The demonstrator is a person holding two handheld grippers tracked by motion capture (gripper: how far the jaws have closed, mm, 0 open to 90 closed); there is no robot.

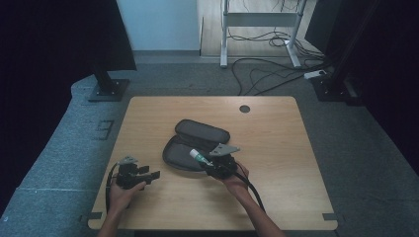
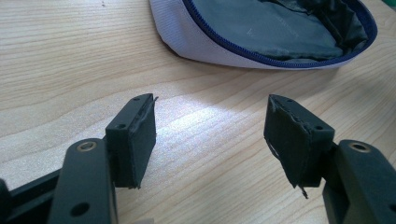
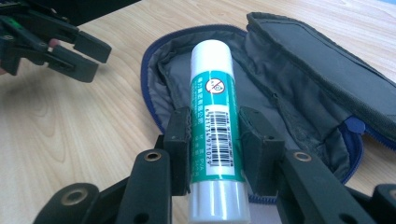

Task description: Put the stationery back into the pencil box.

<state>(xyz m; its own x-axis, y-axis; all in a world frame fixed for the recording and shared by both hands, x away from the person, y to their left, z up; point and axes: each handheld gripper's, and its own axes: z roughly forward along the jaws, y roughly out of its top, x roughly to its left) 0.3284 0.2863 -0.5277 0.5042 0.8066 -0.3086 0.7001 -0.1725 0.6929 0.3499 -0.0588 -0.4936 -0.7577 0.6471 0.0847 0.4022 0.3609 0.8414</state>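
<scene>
Now right gripper (image 3: 214,149) clamping glue stick (image 3: 214,93) over open pouch (image 3: 299,88), left gripper (image 2: 210,135) agape

The high view looks forward and down from above the near edge of the tabletop (image 1: 276,128), taking in all of it and the floor beyond. The left gripper view sits low, close to the wood, facing the open pouch (image 2: 261,32). The right gripper view hangs close over that same pouch (image 3: 299,79), which all three views share.
</scene>
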